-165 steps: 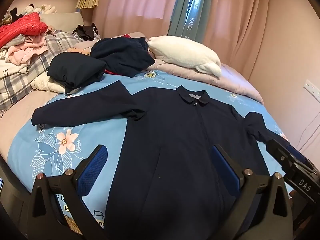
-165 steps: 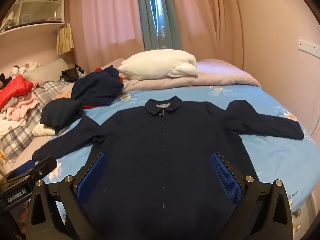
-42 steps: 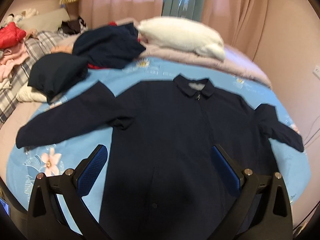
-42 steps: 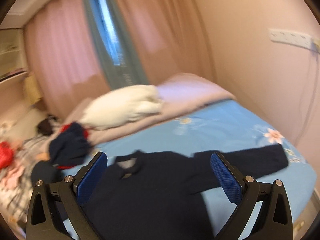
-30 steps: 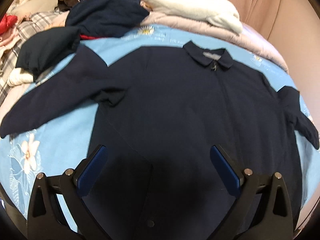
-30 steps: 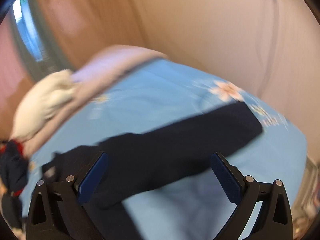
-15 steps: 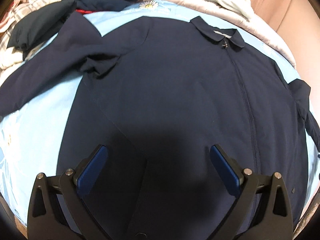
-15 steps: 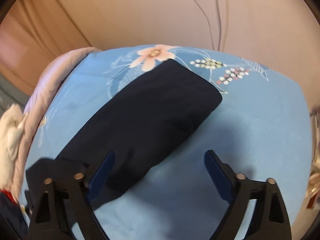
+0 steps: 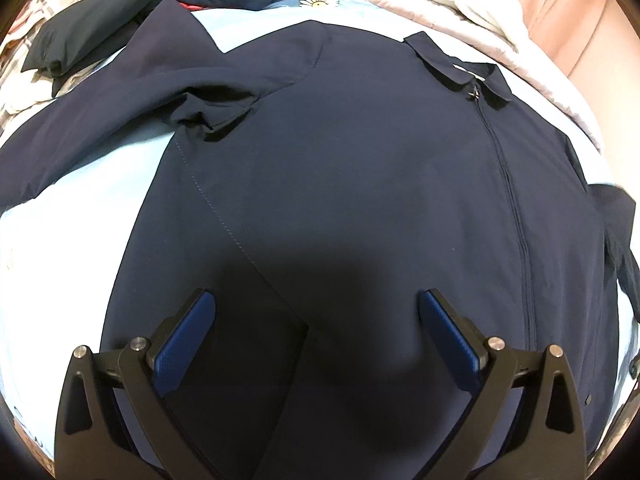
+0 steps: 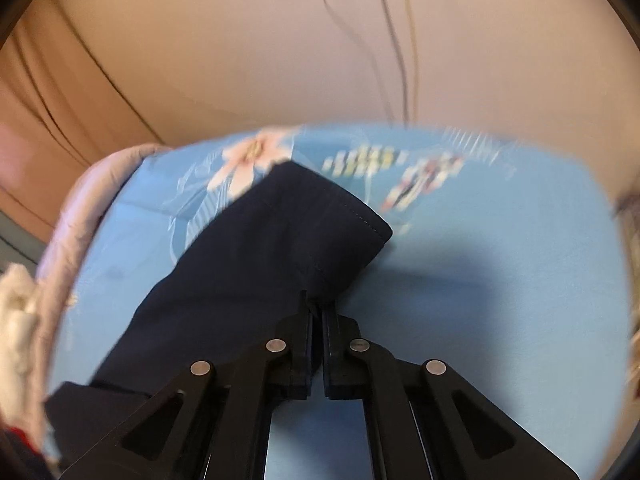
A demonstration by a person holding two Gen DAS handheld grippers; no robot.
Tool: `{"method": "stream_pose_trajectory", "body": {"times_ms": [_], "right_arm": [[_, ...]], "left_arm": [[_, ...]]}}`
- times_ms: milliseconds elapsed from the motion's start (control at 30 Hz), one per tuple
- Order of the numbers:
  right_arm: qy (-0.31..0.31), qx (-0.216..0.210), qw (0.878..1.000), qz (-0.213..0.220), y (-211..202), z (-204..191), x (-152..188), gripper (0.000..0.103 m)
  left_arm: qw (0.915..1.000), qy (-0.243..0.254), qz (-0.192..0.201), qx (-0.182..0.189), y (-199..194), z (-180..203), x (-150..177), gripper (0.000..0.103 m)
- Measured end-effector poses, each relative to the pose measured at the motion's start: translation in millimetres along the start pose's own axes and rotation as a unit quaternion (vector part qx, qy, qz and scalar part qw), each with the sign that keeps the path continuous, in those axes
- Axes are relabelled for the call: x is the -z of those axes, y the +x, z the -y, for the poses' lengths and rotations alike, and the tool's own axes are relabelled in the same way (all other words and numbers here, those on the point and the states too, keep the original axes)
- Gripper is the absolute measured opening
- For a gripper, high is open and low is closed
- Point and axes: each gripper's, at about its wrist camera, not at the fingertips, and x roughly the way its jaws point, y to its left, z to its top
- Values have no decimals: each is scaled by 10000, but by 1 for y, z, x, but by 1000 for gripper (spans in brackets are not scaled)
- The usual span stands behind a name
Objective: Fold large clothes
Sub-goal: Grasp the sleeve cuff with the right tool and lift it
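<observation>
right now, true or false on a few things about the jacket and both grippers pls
1. The right gripper is shut on the sleeve near its cuff. True; its jaws have just been closing.
2. The left gripper is clamped on the collar. False: it is open over the jacket body.
3. The jacket is zipped up. True.
4. The jacket lies on a red sheet. False: the sheet is blue with flowers.
5. The jacket's other sleeve is folded over its front. False: it lies out to the side.
</observation>
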Motion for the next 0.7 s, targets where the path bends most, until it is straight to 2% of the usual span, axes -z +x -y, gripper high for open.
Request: {"method": "stream_pose_trajectory", "body": {"times_ms": [167,300,400,500,700], "right_arm": [[-434,-78,9977,518,-53,-27,-19,1],[-1091,-369,9850,1288,-130,-81,-32,1],[-1496,-897,9705,1668,-192,-127,-31,1],[-1990,-1402,9491,2000,-252,-176,-17,1],[-2777,-2231,9092,2158,-316,-256,35,1]], "left_arm": [[9997,-175,-6,180,-10,-12,-4,102],[9986,-411,204,258,-28,-27,-11,102],[9975,-548,353,272,-42,-39,-15,102],[9964,-664,470,256,-57,-54,-16,102],[9939,-773,786,78,-88,-83,-19,102]]}}
